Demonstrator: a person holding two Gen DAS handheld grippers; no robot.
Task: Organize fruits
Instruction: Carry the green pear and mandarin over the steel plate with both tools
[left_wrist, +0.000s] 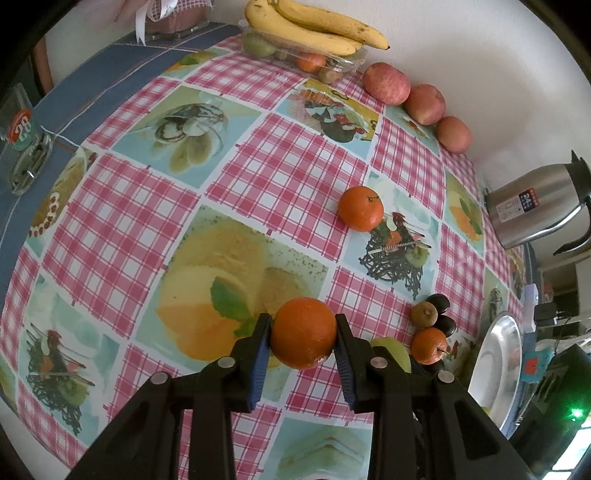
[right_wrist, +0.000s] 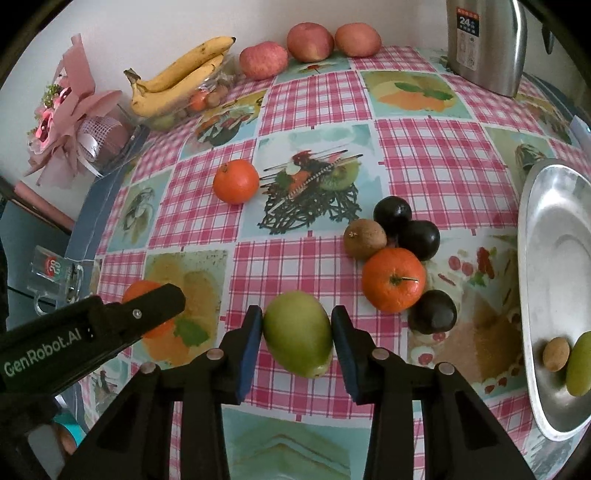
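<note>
1. My left gripper (left_wrist: 303, 334) has its pads clamped on an orange (left_wrist: 303, 332), one pad against each side.
2. My right gripper (right_wrist: 297, 338) has its pads against a green mango (right_wrist: 298, 338), holding it just over the tablecloth (right_wrist: 424, 147).
3. Taking that mango as landmark: a stemmed tangerine (right_wrist: 393, 278) sits near its right, with a brown kiwi (right_wrist: 365, 238) and dark plums (right_wrist: 419, 240) just behind that.
4. The steel tray (right_wrist: 554, 258) lies further right of the mango.
5. Another tangerine (right_wrist: 236, 181) sits well beyond the mango, to the left.

Tabletop against a plain white wall

The tabletop (right_wrist: 317, 273) wears a pink-checked cloth printed with dessert pictures; a blue strip (left_wrist: 92, 96) edges its far side; the white wall (right_wrist: 166, 26) stands bare behind; soft, even light.
</note>
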